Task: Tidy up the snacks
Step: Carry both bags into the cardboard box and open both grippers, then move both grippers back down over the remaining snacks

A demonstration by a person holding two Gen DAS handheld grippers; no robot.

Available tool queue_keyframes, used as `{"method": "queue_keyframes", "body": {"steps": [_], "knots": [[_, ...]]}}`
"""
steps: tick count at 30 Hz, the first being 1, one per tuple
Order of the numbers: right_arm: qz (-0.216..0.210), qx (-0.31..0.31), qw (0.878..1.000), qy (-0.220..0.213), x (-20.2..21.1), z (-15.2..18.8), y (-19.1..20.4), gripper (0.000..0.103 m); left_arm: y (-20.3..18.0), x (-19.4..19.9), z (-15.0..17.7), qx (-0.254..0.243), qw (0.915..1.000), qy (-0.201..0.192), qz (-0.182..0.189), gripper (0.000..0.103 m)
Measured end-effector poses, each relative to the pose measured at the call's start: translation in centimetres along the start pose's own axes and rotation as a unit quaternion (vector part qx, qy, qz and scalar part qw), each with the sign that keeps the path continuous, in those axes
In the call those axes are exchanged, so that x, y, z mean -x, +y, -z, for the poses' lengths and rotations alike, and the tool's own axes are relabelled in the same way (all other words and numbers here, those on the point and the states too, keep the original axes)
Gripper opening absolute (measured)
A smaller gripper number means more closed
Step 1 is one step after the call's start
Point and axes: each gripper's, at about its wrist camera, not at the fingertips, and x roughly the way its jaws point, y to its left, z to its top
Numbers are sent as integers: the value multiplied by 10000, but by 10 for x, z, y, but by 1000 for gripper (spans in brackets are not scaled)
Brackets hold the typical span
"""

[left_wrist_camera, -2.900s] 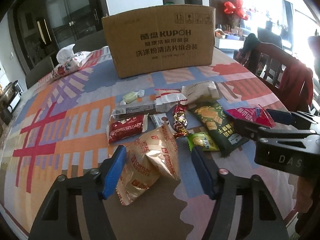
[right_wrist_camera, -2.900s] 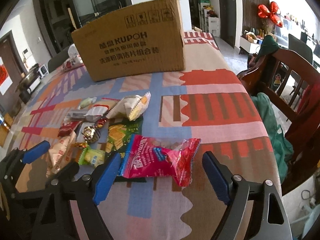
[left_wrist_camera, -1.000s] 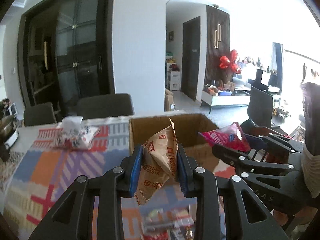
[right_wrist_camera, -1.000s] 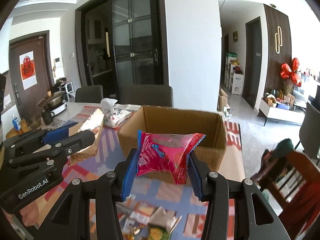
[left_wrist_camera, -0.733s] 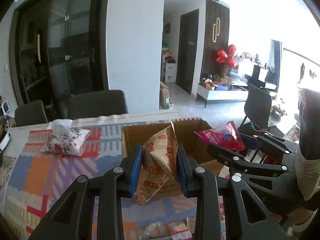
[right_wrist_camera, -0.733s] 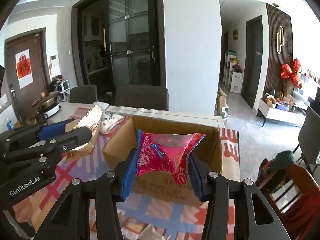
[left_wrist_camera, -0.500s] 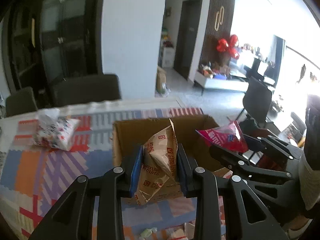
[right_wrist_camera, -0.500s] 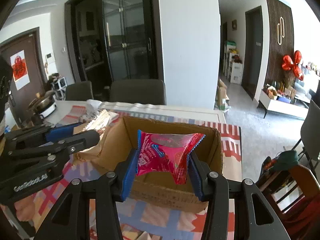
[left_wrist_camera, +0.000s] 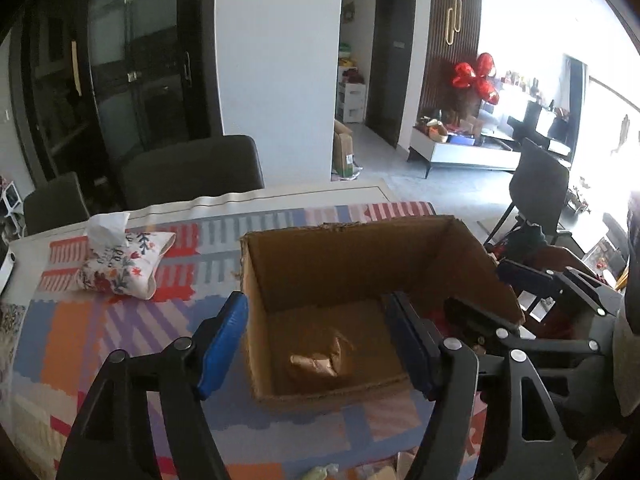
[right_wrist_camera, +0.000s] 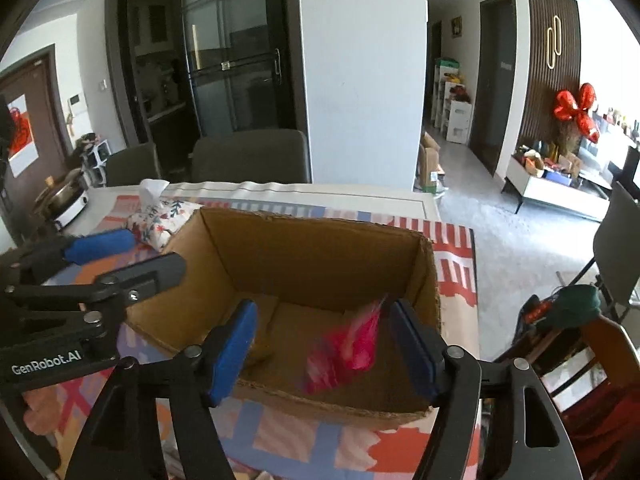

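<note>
An open cardboard box [left_wrist_camera: 320, 256] stands on the patterned tablecloth; it also shows in the right wrist view [right_wrist_camera: 304, 256]. My left gripper [left_wrist_camera: 320, 344] is open and empty above the box's near side. A gold biscuit bag [left_wrist_camera: 322, 358] lies on the box floor below it. My right gripper [right_wrist_camera: 328, 348] is open and empty over the box's right part. A pink snack packet [right_wrist_camera: 352, 344], blurred, is inside the box between its fingers. The right gripper's body [left_wrist_camera: 560, 320] sits at the box's right rim.
A floral tissue pouch [left_wrist_camera: 120, 268] lies on the table left of the box. A few loose snacks [left_wrist_camera: 320, 472] show at the bottom edge near me. Dark chairs [left_wrist_camera: 192, 172] stand behind the table, and a wooden chair [right_wrist_camera: 580, 344] stands to the right.
Both grippers have opened over the box. The gold biscuit bag and the pink packet have dropped out of the jaws into the box.
</note>
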Motion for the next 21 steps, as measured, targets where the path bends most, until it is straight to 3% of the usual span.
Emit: {"method": "queue_keyframes", "body": {"steps": [7, 15, 21], "knots": [[114, 85, 9997, -213, 27, 15, 9, 70, 3, 41, 24, 82, 9983, -399, -416, 88], [100, 141, 9984, -534, 74, 43, 27, 74, 0, 100, 57, -17, 9930, -950, -699, 95], [-40, 117, 9984, -555, 98, 63, 38, 74, -1, 129, 83, -105, 9913, -1105, -705, 95]]}}
